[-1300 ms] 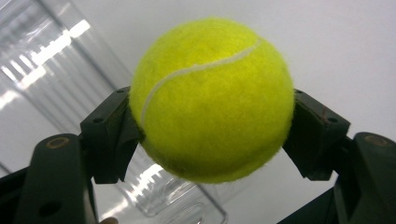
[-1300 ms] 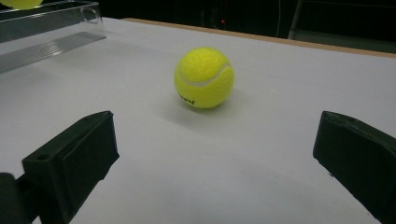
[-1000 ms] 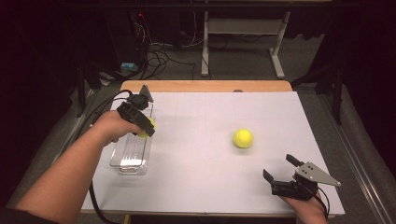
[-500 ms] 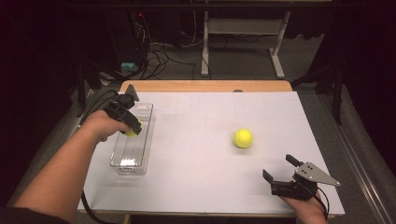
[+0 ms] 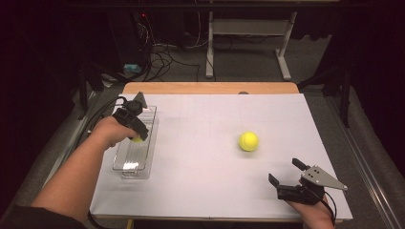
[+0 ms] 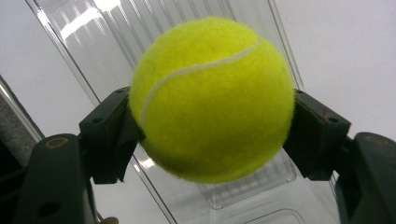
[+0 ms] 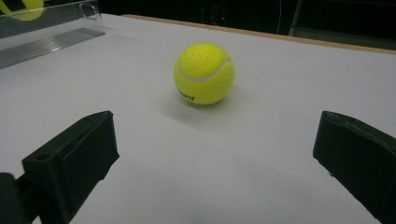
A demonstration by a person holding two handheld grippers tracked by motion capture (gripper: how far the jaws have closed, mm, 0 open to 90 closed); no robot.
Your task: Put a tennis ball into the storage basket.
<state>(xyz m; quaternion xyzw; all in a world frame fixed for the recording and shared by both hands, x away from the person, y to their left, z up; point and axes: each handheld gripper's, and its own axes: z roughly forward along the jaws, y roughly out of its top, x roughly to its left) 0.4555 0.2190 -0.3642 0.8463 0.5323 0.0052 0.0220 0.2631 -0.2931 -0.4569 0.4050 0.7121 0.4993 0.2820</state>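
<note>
My left gripper (image 5: 137,138) is shut on a yellow tennis ball (image 6: 212,98), both black jaws pressing its sides, and it hangs over a clear plastic tray (image 5: 125,162) at the table's left. The held tennis ball (image 5: 137,140) peeks out below the hand, low in the tray. A second tennis ball (image 5: 248,141) lies loose on the white table, right of the middle. My right gripper (image 5: 285,171) rests near the front right edge with its jaws wide open. In the right gripper view the loose tennis ball (image 7: 204,73) lies ahead of the jaws, apart from them.
The clear tray (image 6: 93,42) has ribbed walls and runs lengthwise along the table's left edge. A wooden strip (image 5: 210,88) borders the far side of the white table top (image 5: 205,176). Cables and a metal stand (image 5: 248,33) lie on the dark floor beyond.
My left hand has moved left and down with the tennis ball, from beside the tray to over and into it. The right gripper and the loose ball have stayed still.
</note>
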